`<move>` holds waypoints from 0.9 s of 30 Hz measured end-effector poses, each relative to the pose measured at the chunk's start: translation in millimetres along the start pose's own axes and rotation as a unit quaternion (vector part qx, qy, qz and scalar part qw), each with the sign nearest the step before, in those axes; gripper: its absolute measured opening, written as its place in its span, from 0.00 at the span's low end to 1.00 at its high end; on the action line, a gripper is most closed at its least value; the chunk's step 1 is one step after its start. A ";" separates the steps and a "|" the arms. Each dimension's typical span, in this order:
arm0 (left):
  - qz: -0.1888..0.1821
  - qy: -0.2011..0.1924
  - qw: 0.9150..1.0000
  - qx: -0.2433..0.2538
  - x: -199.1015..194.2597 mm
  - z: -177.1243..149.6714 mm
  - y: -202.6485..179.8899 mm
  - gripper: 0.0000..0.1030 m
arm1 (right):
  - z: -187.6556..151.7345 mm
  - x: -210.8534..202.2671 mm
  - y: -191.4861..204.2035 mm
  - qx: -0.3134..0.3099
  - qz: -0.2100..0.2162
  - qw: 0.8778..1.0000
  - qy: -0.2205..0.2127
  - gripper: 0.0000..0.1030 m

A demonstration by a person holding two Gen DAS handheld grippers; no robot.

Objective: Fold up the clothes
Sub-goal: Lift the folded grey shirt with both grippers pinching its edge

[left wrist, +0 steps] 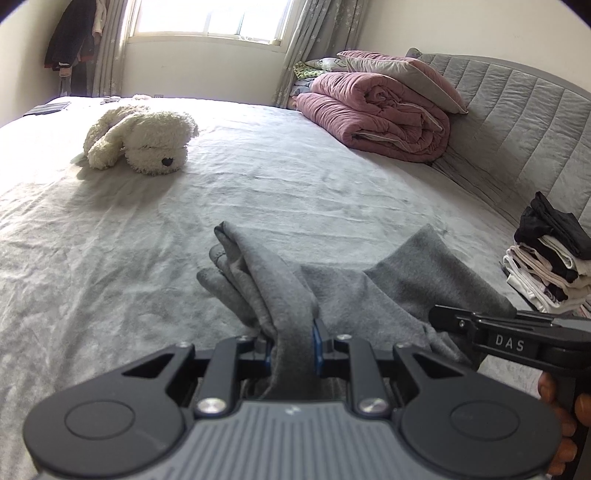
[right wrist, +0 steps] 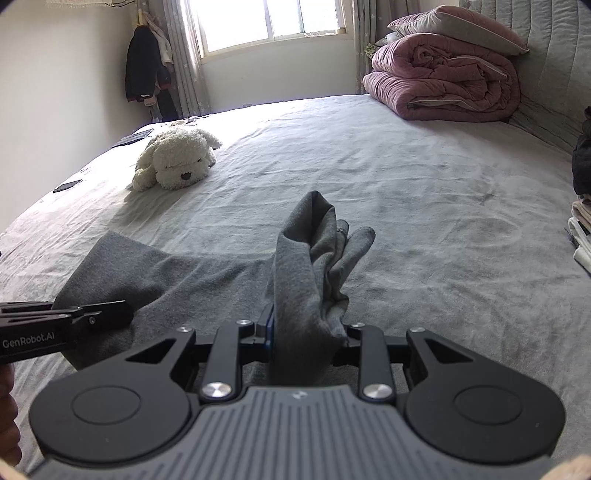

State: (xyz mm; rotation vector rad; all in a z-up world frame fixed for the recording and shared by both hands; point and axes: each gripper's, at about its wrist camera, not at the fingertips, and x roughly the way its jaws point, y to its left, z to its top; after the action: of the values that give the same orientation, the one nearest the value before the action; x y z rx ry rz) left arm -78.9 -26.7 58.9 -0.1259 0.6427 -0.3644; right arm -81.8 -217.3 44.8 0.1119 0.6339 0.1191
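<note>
On the bed [left wrist: 258,177], your left gripper [left wrist: 293,345] and right gripper [right wrist: 306,332] are each clamped on a bunched edge of the grey garment [right wrist: 177,280], which lies spread between them.

bright window [left wrist: 210,18] lights a grey bed [left wrist: 295,166] and padded headboard [left wrist: 517,110].

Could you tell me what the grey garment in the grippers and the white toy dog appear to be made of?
Grey garment: soft matte knit, probably cotton jersey; it drapes limply in folds. Toy dog: shaggy cream plush, likely synthetic; fuzzy pile shows.
</note>
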 end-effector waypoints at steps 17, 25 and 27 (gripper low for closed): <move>-0.032 -0.025 0.999 -0.002 -10.4 1.6 -11.0 0.19 | -7.9 -23.2 23.3 -0.072 -0.013 0.995 -0.073 0.27; -0.039 -0.038 0.998 -0.013 -17.3 8.4 -9.1 0.19 | -0.7 -33.3 18.1 -0.049 -0.007 0.994 -0.100 0.26; -0.032 -0.033 0.999 -0.006 -17.7 8.4 -15.2 0.19 | -1.4 -34.0 20.2 -0.055 -0.008 0.994 -0.099 0.26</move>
State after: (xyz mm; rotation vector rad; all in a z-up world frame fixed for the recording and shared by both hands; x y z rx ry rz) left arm -91.3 -34.2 79.0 -0.1695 0.5775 -0.4165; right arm -111.3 -202.2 66.4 0.0120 0.4284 0.1247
